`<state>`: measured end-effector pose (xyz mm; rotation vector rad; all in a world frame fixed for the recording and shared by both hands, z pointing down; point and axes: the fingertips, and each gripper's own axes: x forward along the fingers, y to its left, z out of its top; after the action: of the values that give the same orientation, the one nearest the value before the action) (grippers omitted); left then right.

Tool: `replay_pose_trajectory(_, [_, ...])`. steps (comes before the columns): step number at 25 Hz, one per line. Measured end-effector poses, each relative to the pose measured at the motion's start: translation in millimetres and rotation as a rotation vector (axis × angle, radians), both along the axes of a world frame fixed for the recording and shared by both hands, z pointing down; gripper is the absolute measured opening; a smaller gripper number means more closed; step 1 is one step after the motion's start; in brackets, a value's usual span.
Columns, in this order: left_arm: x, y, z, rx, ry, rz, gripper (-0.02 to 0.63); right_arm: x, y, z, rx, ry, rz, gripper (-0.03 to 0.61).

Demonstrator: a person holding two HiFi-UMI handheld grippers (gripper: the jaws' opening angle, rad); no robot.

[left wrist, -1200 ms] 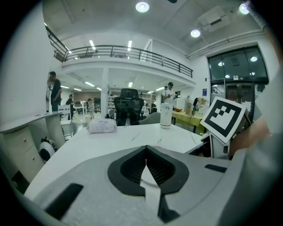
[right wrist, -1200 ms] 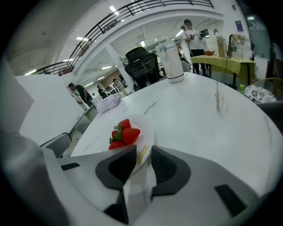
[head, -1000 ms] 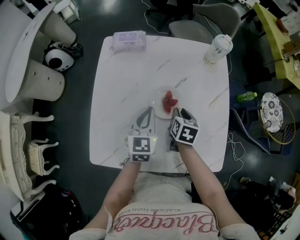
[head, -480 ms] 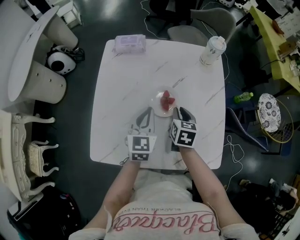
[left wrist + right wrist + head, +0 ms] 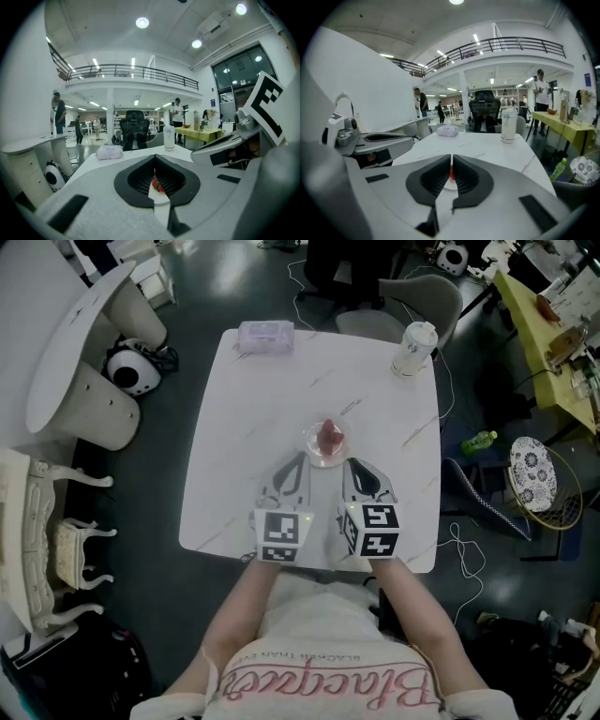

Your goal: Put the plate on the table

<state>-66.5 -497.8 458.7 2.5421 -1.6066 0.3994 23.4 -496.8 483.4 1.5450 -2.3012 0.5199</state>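
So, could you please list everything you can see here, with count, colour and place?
table: one, white marbled, centre
plate: one, pale, mid-table, just ahead of both grippers
strawberries: red, count unclear, on the plate
wipes pack: one, pale lilac, table's far left corner
lidded cup: one, white, table's far right corner
bottle: one, green, on the floor right of the table
chair: one, grey, beyond the table
left gripper: white, jaws shut, empty
right gripper: white, jaws shut, empty
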Motion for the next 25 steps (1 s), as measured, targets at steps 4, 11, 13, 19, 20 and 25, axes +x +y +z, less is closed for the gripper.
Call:
replay_pose_trajectory(4, [5,14,-22,0.054,0.001,0.014,0.003,-2,19,-35,0.107,-0.007,-0.056,0.007])
replay_pose_trajectory(11, [15,44,-65,0.166,0.021,0.043,0.003,-3,55,-88,0.281,-0.047,-0.121,0.005])
replay_pose_trajectory(13, [17,51,-71,0.186,0.029,0.049,0.003,-3,63,-98,0.335,-0.050,-0.132,0.005])
replay_pose_trajectory(19, [24,64,-79,0.228,0.042,0.071,0.003,1,73,-114,0.413,-0.068,-0.115,0.005])
replay_pose_trajectory(20, [26,65,-81,0.237,0.042,0.077,0.003,3,73,-116,0.419,-0.068,-0.111,0.005])
replay_pose_trajectory(25, [30,66,-90,0.268,0.039,0.096,0.003,8,70,-118,0.425,-0.068,-0.089,0.005])
